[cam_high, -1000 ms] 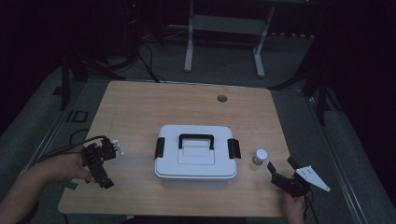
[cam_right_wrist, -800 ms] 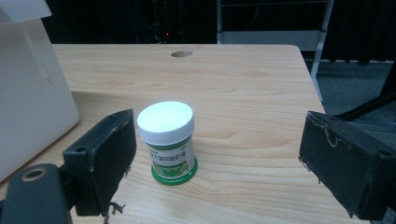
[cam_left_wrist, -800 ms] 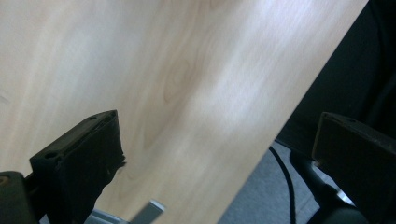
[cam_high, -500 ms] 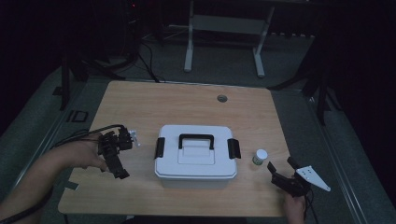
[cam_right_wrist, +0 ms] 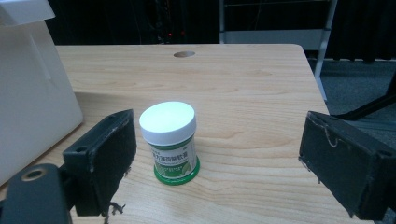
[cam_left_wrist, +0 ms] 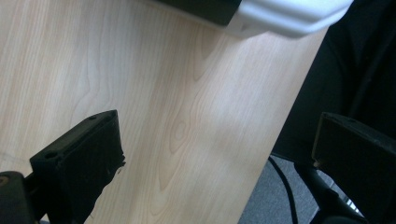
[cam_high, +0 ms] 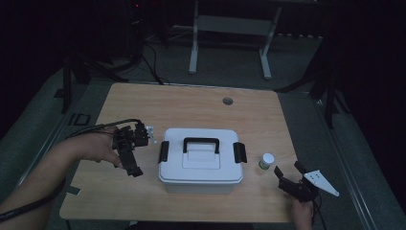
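Observation:
A white lidded box (cam_high: 201, 160) with a black handle and black side latches stands in the middle of the wooden table (cam_high: 191, 105). My left gripper (cam_high: 133, 167) hovers just left of the box, open and holding nothing, its jaws pointing toward the table's front edge. In the left gripper view, the left gripper (cam_left_wrist: 217, 135) looks across bare wood, with a corner of the box (cam_left_wrist: 280, 18) at the top. A small white-capped jar with a green label (cam_high: 267, 160) stands right of the box. My right gripper (cam_high: 289, 170) sits open just in front of it. The jar (cam_right_wrist: 169, 140) stands upright ahead of the right gripper (cam_right_wrist: 219, 135), nearer its left jaw.
A round cable hole (cam_high: 228, 101) lies near the table's far edge. The box wall (cam_right_wrist: 32, 93) rises close on the left in the right gripper view. Table legs and cables stand on the dark floor beyond.
My left gripper has moved right, from the table's left edge to just beside the box. The right gripper and the jar have stayed put.

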{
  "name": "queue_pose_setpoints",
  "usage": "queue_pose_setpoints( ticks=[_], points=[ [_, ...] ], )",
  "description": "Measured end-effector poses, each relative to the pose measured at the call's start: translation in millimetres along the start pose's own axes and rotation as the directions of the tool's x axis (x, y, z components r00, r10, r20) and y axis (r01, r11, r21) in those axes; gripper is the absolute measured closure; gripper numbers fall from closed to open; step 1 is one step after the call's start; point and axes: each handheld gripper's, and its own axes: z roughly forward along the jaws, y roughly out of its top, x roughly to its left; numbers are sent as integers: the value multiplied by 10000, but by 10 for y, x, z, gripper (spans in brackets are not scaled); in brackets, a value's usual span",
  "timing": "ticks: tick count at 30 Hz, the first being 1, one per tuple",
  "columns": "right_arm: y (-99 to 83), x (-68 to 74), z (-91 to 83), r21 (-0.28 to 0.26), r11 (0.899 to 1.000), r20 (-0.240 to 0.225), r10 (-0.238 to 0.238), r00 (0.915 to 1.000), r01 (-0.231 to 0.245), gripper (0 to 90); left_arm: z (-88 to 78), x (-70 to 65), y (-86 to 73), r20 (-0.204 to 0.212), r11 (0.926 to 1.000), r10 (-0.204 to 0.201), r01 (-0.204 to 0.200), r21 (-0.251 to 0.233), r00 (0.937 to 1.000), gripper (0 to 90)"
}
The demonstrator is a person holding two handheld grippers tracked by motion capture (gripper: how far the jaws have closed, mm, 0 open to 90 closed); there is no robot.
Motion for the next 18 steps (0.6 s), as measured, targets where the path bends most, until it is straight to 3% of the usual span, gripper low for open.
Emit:
queue_pose_setpoints(
  ticks=[12, 18],
  points=[
    [1, 1, 1, 21, 10000, -88, -5, 10000, 5, 108, -120, 81, 344, -186, 9996, 226, -230, -178, 9996, 48],
    [0, -8, -3, 6, 10000, -134, 44, 9999, -44, 108, -134, 39, 538, -222, 9974, 712, -715, -122, 9972, 51]
  ],
)
